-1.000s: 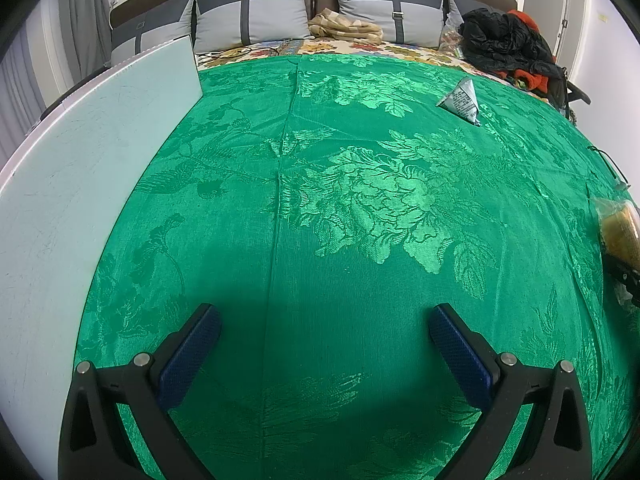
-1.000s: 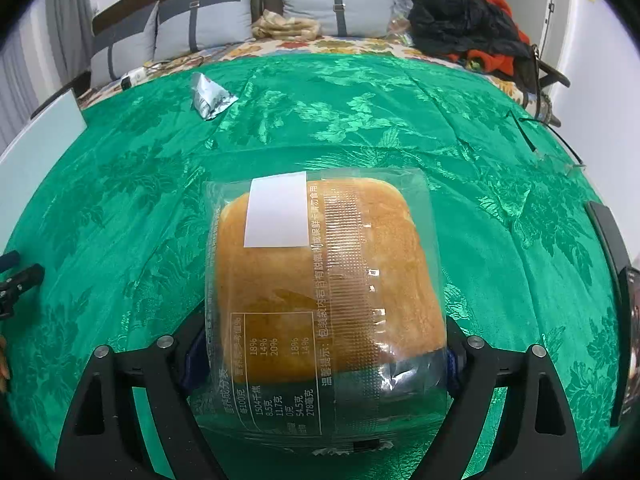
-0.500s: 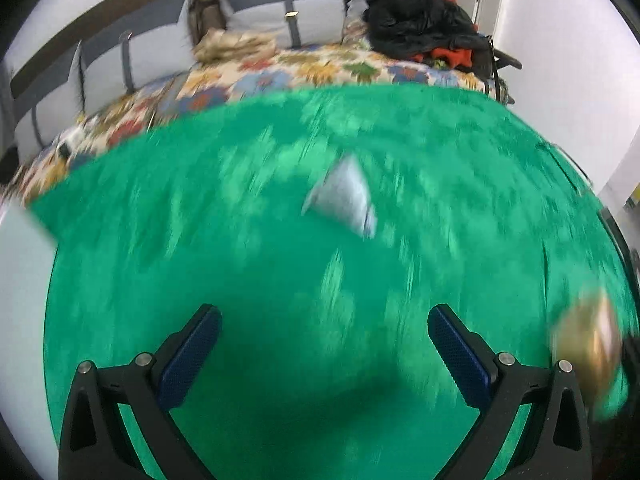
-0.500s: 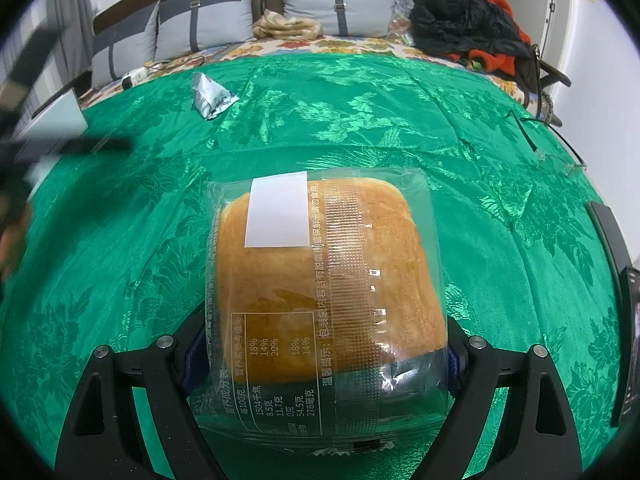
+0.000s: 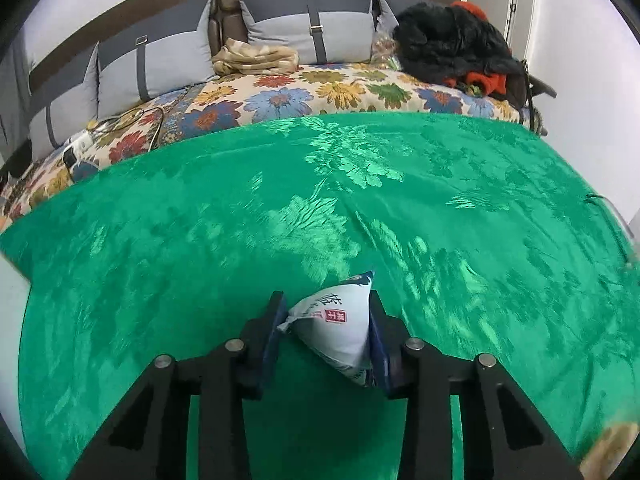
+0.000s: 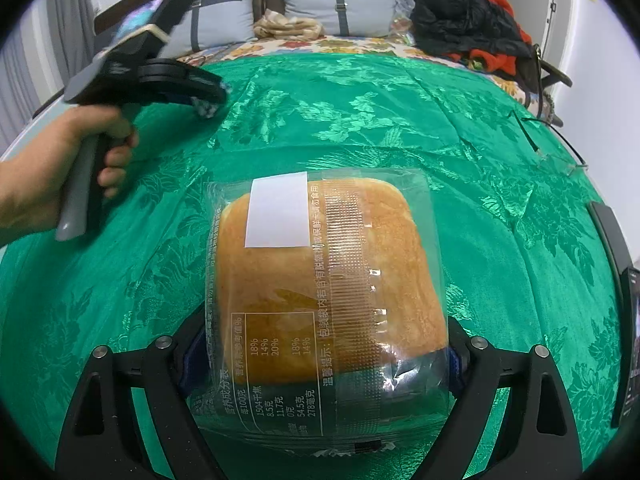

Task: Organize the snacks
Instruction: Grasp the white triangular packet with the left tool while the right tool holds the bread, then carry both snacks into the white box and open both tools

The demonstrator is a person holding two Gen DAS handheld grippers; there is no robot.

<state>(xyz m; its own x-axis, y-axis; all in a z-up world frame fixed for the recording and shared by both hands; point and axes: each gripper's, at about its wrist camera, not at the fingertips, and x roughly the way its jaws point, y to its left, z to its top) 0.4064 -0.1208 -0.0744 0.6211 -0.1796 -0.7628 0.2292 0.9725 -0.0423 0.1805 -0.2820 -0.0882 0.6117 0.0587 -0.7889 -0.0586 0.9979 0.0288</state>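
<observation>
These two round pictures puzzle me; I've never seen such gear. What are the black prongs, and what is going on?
No robot: a person's hand holds a trigger-operated two-finger gripper, one per hand, each carrying a fisheye camera looking along its fingers. The left view shows the left gripper closing on a small triangular snack packet lying between its pads. The right view shows the right gripper clamping a bagged bread loaf. Both are over a green patterned bedspread.

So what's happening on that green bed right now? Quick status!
Left gripper closing on small white pouch. Right gripper clamped on wrapped bread. Green cloth ahead, nothing in the way.
</observation>
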